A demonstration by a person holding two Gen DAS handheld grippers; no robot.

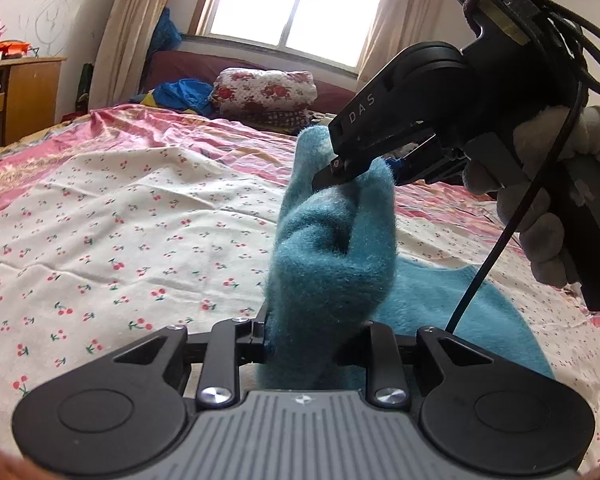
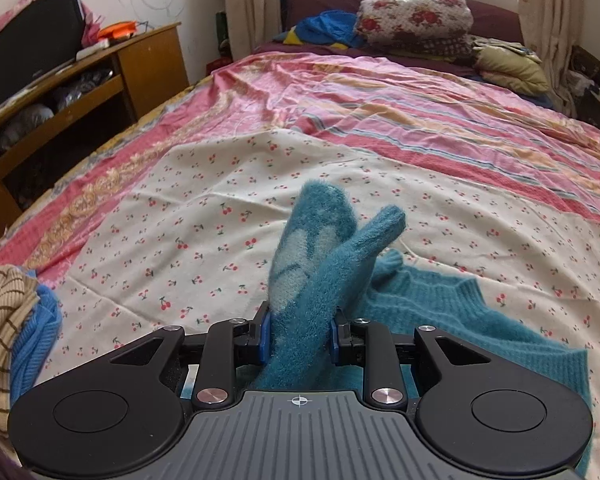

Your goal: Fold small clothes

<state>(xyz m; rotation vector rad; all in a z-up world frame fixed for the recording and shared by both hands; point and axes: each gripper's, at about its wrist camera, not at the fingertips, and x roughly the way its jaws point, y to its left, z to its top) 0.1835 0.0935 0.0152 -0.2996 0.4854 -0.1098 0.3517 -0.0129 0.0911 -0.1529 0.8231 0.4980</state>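
fuzzy teal knit garment (image 2: 452,312) lifted off cherry-print bed sheet (image 2: 204,216) | left gripper (image 1: 312,344), right gripper (image 2: 300,336): jaws clenched on bunched folds | risk: thick pile slips, fold lands crooked

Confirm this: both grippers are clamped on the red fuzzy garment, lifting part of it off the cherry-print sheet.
Wrong colour: the fuzzy garment is teal, as the right wrist view shows. Both the left gripper and right gripper are clamped on it, above the cherry-print sheet.
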